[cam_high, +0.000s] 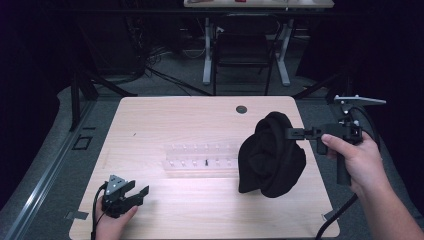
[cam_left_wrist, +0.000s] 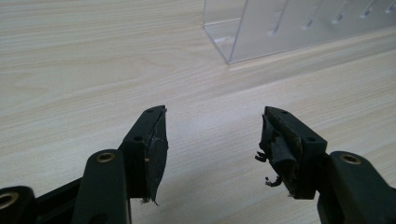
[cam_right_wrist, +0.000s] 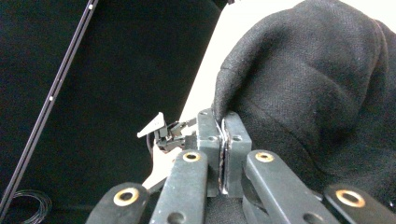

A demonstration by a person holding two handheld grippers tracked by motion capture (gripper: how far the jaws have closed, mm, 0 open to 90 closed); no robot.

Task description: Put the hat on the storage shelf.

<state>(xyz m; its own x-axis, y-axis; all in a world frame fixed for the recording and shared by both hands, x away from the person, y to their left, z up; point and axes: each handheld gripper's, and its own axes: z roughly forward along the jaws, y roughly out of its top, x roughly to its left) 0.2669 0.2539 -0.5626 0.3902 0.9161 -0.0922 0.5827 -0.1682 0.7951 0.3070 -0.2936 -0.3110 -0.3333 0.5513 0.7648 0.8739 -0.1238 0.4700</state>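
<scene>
we have a black cloth (cam_high: 271,156) hanging in a bunched, folded mass above the right part of the tabletop (cam_high: 165,120), lifted clear of the wood as far as we can tell from the high view. its top edge is pinched in our right gripper (cam_high: 291,133), which comes in level from the right, held in our right hand (cam_high: 357,157). in the right gripper view the two fingers (cam_right_wrist: 209,140) stand pressed together with a thin fold of the cloth (cam_right_wrist: 322,93) caught between them, and the rest of the fabric bulges up and to the right of them.

just to the left of the hanging cloth, a clear plastic rack (cam_high: 200,159) lies on the middle of the tabletop, with rows of small pegs along it; the lower part of the cloth overlaps its right end in the high view, though we cannot tell whether they touch.

well apart from all this, near the front left corner of the tabletop, our left gripper (cam_high: 141,192) sits low over the wood in our left hand (cam_high: 112,222). in the left gripper view its fingers (cam_left_wrist: 152,144) are spread wide with bare wood between them and nothing held, and a corner of the clear rack (cam_left_wrist: 243,32) lies ahead of them.

beyond the tabletop, a chair (cam_high: 243,52) stands on the dark floor.
</scene>
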